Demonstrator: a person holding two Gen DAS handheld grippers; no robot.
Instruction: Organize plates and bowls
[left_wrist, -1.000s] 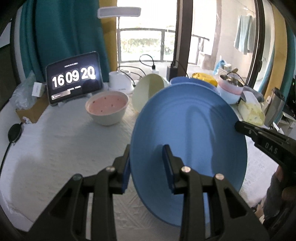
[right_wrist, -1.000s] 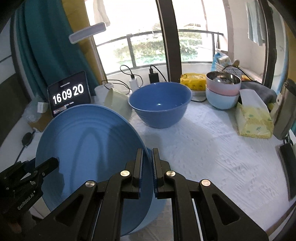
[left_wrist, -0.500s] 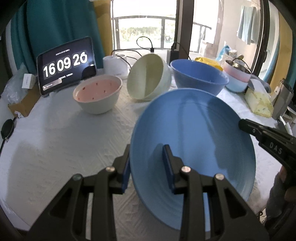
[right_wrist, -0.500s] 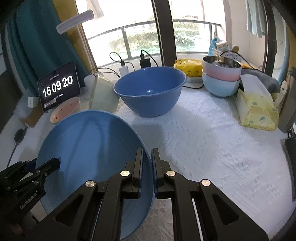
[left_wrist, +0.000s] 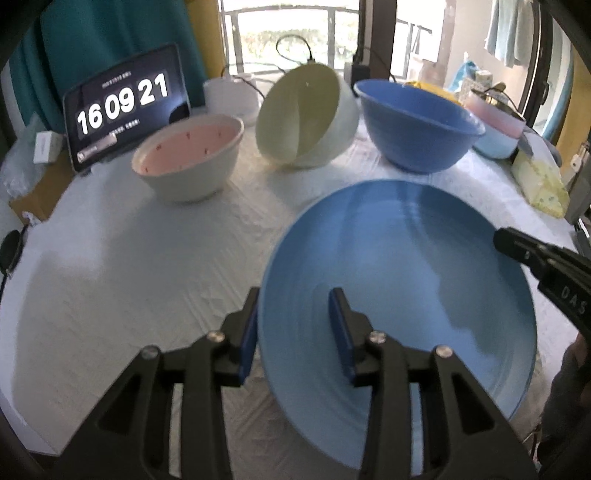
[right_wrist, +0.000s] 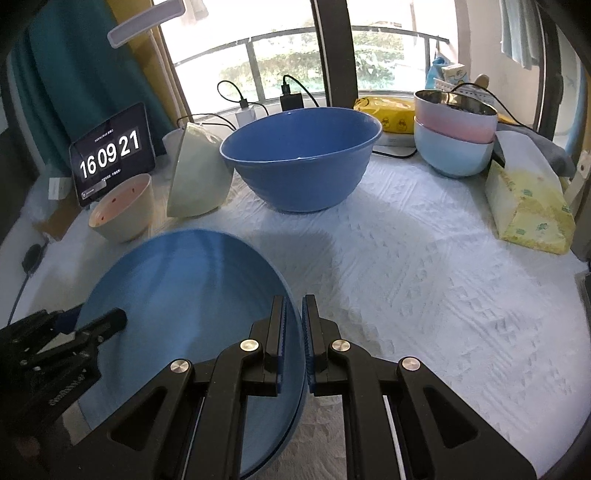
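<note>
Left wrist view: the blue plate (left_wrist: 402, 280) is big, rigid, glossy and shallow. I'd guess it is melamine or glazed, so light to moderate in weight, with a slick rim, and it would chip if dropped. The rim is the only place to hold it, best at two opposite edges. It sits low over the white-covered worktop (left_wrist: 122, 258), tilted, with its near edge between the jaws of the left tongs (left_wrist: 295, 325). The jaws have just been opening. The gap is now clearly wider than the rim. The outer pad is close to the plate's outside and the inner pad stands clear over the plate face, so I read no clamp here. The right tongs (left_wrist: 498, 236) come in at the far right rim.

Behind the plate are a pink-lined bowl (left_wrist: 188, 162), a cream bowl tipped on its side (left_wrist: 306, 118) and a large blue bowl (left_wrist: 417, 122).

Right wrist view: the right tongs (right_wrist: 293, 321) are closed tight on the plate's (right_wrist: 177, 291) right rim, one pad on each side of the edge, and carry it. The left tongs (right_wrist: 94, 319) reach over the opposite rim, with one finger over the inside. I can't tell from here whether they touch the plate. With a slick rim held on one side only, the plate may pivot, so it should go down flat before release.
</note>
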